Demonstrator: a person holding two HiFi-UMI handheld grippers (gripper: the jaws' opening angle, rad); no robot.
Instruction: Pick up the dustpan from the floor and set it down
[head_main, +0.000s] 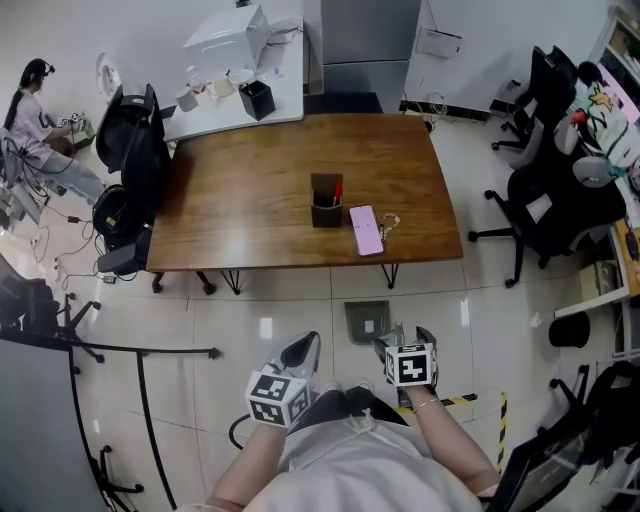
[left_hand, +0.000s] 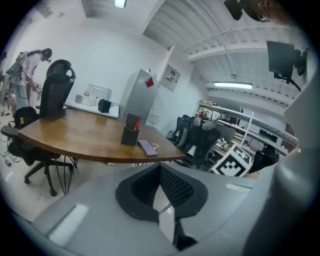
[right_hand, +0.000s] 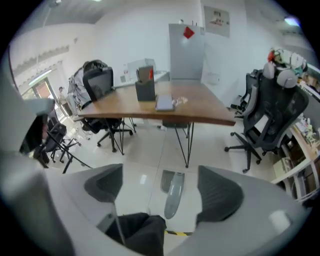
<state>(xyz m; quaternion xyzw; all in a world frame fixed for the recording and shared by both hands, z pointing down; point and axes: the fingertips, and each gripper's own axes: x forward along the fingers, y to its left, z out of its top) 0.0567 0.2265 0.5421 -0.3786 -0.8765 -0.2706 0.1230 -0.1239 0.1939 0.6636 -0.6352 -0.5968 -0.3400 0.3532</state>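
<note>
Jaws on my right gripper (right_hand: 162, 189) stand spread wide with nothing pinched; those on my left gripper (left_hand: 161, 187) are pressed together on nothing. The dustpan (right_hand: 173, 194) lies on the floor (head_main: 280, 320), below and just ahead of the right jaws, framed in their gap but clear of both pads. Its long axis runs away from me, handle end nearest and pan end toward the table (head_main: 250, 200). My right gripper is the nearer; my left hangs off to the side.

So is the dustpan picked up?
No: the grey plastic dustpan lies on the floor tiles, below the open right hand-held gripper.
</note>
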